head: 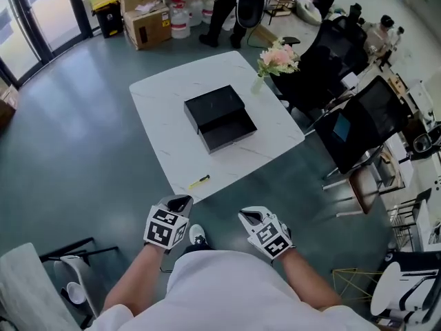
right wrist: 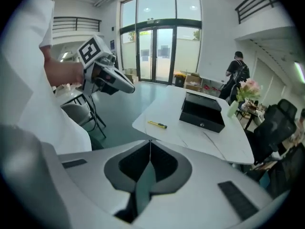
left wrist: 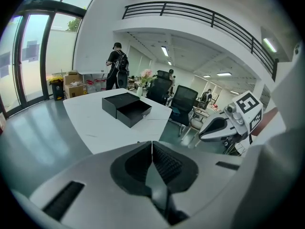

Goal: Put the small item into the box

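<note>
Black box [head: 219, 119] and yellow item [head: 199, 181] lie apart on table [head: 165, 123]

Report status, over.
Both shut, empty, short of table: left gripper, right gripper. yellow item near table's front edge; black box open. Nothing between them.

Black box [head: 219, 118], yellow item [head: 199, 181] on white table [head: 162, 109].

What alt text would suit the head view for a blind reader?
Seen from above, a person holds a left gripper and right gripper before a white table. On it: a black box with its drawer open, a small yellow item near the front edge, and pink flowers at a far corner.
</note>
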Available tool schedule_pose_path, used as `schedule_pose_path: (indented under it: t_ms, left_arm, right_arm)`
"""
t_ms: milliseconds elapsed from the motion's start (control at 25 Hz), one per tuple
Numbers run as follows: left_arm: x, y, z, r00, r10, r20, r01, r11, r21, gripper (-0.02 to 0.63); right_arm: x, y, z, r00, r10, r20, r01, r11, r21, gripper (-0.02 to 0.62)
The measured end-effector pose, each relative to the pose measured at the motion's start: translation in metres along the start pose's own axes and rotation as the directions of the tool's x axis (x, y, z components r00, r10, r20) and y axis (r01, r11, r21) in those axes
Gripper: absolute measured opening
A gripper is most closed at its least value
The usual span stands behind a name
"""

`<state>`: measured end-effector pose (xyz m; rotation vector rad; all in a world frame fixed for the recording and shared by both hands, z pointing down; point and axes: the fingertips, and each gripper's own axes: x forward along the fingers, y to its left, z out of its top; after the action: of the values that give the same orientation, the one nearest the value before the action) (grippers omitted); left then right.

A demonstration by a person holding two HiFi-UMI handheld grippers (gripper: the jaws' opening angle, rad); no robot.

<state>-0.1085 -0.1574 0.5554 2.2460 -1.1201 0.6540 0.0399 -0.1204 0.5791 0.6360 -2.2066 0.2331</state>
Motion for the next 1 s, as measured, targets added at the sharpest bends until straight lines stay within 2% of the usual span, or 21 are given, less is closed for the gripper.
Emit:
schedule_pose_path:
  t_ms: [240,560,600,680,1000]
  left_arm:
    - [0.004,0.049,-0.011,0.999,0.040,-0.024,-0.040,0.999,-0.020,0.017]
    - [-0.005,0.079,-0.039,0.994,0.091,-0.054,-0.097,0.989,-0.113,0.017]
    - [-0.005,0.080,-0.039,0.994,0.097,-0.054,-0.103,0.987,-0.123,0.017]
    - [-0.005,0.082,-0.040,0.993,0.106,-0.051,-0.113,0.984,-0.138,0.017]
    - [0.002,0.088,-0.039,0.985,0.169,-0.038,-0.173,0.958,-0.229,0.017]
  right_arm:
    - [0.062,-0.012,0.028,0.997,0.028,-0.077,-0.040,0.988,-0.151,0.017]
    - [0.136,-0.019,0.039,0.978,0.088,-0.190,-0.144,0.942,-0.304,0.023]
    - [0.145,-0.021,0.039,0.974,0.089,-0.207,-0.155,0.932,-0.327,0.036]
    - [0.161,-0.026,0.040,0.967,0.090,-0.238,-0.177,0.911,-0.373,0.107]
    - [0.208,-0.039,0.033,0.933,0.100,-0.347,-0.291,0.777,-0.559,0.115]
